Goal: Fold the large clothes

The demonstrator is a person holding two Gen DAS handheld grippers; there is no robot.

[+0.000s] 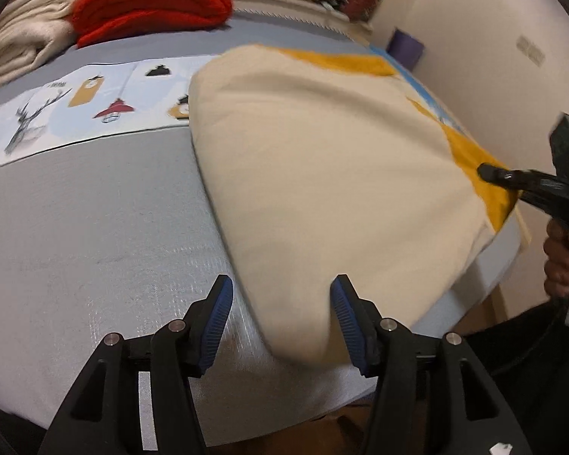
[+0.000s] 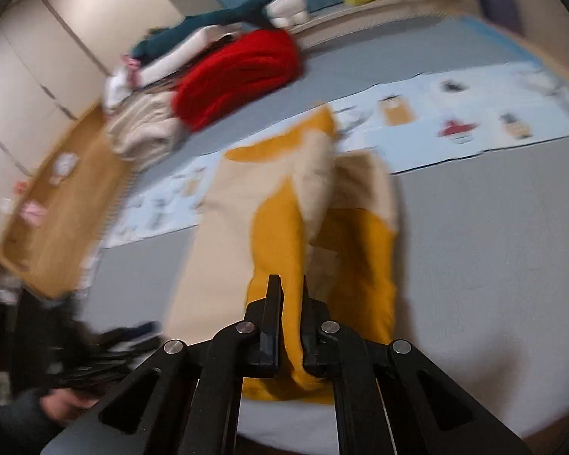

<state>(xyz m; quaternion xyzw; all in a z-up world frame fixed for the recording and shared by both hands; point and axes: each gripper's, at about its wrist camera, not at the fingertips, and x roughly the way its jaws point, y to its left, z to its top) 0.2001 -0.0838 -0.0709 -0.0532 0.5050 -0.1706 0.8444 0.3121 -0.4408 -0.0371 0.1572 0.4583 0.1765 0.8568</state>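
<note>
— Grey woven bed mat (image 1: 95, 227) fills the room's middle. And the jaws?

— Left gripper (image 1: 280, 318) stands apart over the cream-and-mustard fabric garment (image 1: 322, 174), near edge. Right gripper (image 2: 290, 326) is clamped on its mustard part.

— Beyond?

— Printed pale-blue cloth strip (image 1: 76, 110) at 10 o'clock, folded red knit blanket (image 1: 151, 3) at 11.

A cream garment (image 1: 322, 174) with mustard-yellow panels lies ahead of the left gripper (image 1: 282, 322), whose black fingers carry blue ribbed pads (image 1: 219, 326). The right gripper (image 2: 292, 295) — all black — pinches a yellow part. Beneath is a grey mat (image 1: 95, 227), and beyond it a pale blue printed strip (image 1: 76, 106) — deer, lanterns. Farther off sit a red blanket (image 1: 151, 7) and a cream blanket (image 1: 22, 38).
</note>
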